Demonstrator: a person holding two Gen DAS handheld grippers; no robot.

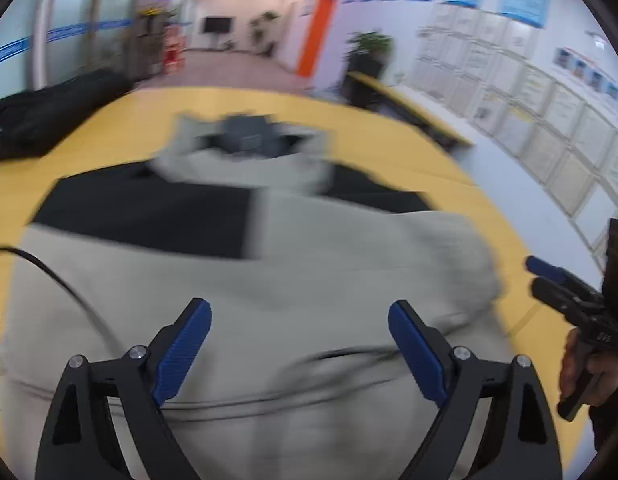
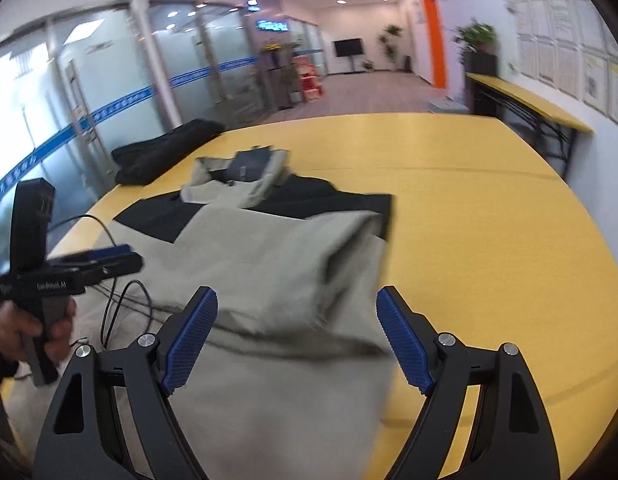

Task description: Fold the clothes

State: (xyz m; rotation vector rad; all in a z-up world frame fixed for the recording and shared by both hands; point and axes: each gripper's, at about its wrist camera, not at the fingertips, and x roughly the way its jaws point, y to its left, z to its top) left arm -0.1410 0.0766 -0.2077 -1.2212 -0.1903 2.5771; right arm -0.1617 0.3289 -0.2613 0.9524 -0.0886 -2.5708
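A grey-and-black jacket [image 1: 269, 280] lies spread on the yellow table [image 1: 389, 140], collar at the far end, one side folded over its middle. My left gripper [image 1: 299, 320] is open and empty above the jacket's near part. My right gripper [image 2: 297, 308] is open and empty above the folded grey sleeve [image 2: 309, 248]. The jacket [image 2: 269, 264] fills the middle of the right wrist view. The left gripper [image 2: 109, 258] shows at the left of the right wrist view, and the right gripper [image 1: 549, 276] at the right edge of the left wrist view.
A dark garment [image 2: 165, 148] lies heaped at the table's far left corner; it also shows in the left wrist view [image 1: 57, 112]. A black cable [image 2: 121, 304] trails over the jacket's left side. A second yellow table [image 2: 525, 100] stands by the right wall.
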